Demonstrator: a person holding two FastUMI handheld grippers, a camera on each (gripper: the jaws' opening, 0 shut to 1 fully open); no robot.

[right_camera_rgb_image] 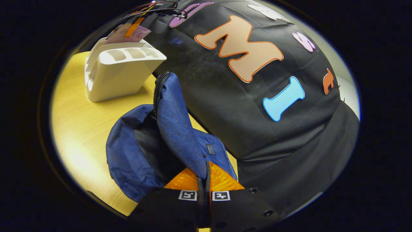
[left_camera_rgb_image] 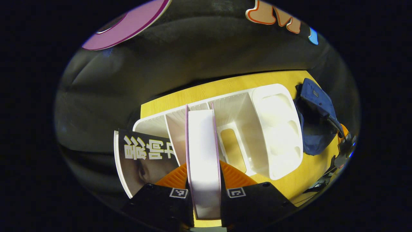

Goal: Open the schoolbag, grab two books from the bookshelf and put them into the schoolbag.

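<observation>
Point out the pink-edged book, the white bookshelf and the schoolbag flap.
pink-edged book (left_camera_rgb_image: 203, 154): left gripper view, on its white page edge between the fingers.
white bookshelf (right_camera_rgb_image: 124, 75): right gripper view, on its end wall.
schoolbag flap (right_camera_rgb_image: 175, 129): right gripper view, on the raised blue fabric above the fingers.

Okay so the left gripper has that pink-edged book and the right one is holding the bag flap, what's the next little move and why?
Probably lift the pink-edged book straight up out of the white bookshelf. The left gripper is shut on it, but it sits in its slot between dividers. The right gripper holds the schoolbag flap up, mouth open.
</observation>
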